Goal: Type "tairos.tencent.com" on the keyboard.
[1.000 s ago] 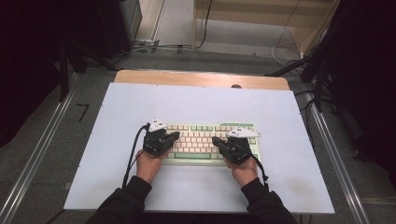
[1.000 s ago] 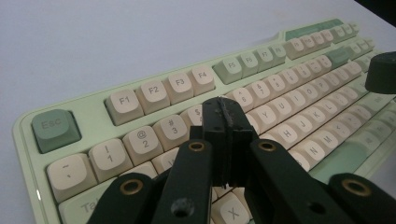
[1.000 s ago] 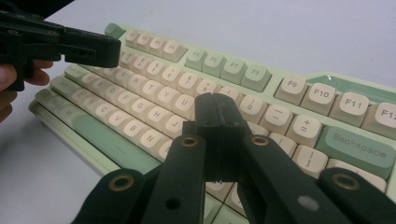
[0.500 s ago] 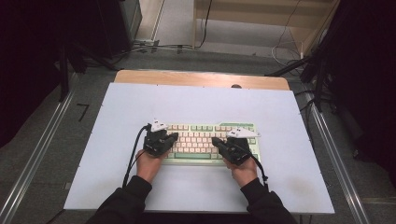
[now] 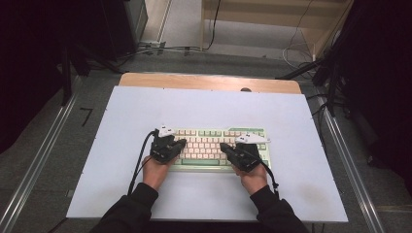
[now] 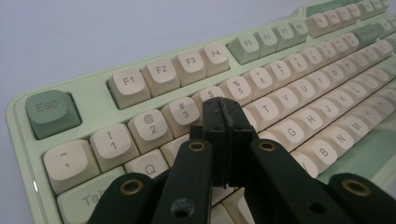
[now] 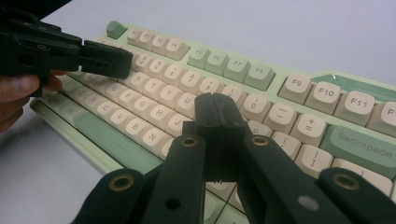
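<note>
Two grippers over keyboard point(image 5: 216, 145) | left gripper point(image 6: 223, 108) clenched empty above E | right gripper point(image 7: 215, 103) clenched empty above O | risk: broad tips may press neighbouring keys.

We count one pale green mechanical keyboard with cream keycaps point(image 5: 214, 145), lying on one white rectangular table top point(image 5: 145, 107). We also count two black two-jaw grippers, the left gripper point(image 5: 180, 144) and the right gripper point(image 5: 224, 147).

You are getting the table point(image 5: 121, 111) from overhead, looking forward and down; both gripper views are sitting close, sharing the keyboard point(image 5: 214, 133) from opposite ends.
</note>
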`<state>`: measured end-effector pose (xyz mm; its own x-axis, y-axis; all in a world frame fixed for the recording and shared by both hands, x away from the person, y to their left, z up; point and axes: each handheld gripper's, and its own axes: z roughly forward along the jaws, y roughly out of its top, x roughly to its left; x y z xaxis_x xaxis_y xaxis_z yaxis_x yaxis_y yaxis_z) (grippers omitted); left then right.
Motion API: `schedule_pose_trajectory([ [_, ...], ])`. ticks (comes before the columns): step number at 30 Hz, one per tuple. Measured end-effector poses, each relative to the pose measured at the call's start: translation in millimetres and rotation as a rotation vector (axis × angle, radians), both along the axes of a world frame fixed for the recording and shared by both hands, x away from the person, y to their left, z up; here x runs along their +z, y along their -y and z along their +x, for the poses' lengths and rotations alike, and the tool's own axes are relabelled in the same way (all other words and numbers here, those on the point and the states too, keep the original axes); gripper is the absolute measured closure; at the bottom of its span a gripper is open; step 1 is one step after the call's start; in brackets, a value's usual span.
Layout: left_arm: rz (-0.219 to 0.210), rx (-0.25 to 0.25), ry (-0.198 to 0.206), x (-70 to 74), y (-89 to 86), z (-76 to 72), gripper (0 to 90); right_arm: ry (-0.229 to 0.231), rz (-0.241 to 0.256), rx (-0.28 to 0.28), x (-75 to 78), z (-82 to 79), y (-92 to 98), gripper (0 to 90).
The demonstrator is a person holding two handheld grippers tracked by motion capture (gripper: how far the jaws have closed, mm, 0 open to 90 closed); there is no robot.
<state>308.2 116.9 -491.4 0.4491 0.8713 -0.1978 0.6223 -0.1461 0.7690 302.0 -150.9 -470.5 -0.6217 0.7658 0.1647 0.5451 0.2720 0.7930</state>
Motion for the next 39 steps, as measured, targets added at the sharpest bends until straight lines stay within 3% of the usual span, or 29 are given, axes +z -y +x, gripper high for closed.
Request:
schedule_pose_trajectory([
  [12,-0.064,-0.004,0.036,10.9,-3.4,-8.2,90.0,-0.002,-0.008,0.009,-1.8,-0.1,-2.7,87.2],
  [19,-0.074,-0.012,0.044,15.0,-8.7,-16.3,90.0,-0.006,-0.012,0.019,-3.6,0.1,-7.6,87.2],
  [21,-0.081,-0.013,0.039,15.2,-11.6,-18.2,84.0,-0.004,-0.014,0.026,-3.8,0.2,-10.0,87.2],
  [26,-0.098,-0.013,0.04,16.7,-15.8,-22.9,79.6,-0.008,-0.02,0.037,-5.4,0.3,-16.6,87.2],
  [33,-0.08,-0.007,0.049,15.0,-12.6,-29.1,58.7,-0.015,-0.028,0.06,-8.6,-0.2,-26.1,87.2],
  [39,-0.074,-0.009,0.047,14.0,-10.3,-29.7,50.4,-0.019,-0.034,0.078,-11.3,-0.9,-33.3,87.2],
])
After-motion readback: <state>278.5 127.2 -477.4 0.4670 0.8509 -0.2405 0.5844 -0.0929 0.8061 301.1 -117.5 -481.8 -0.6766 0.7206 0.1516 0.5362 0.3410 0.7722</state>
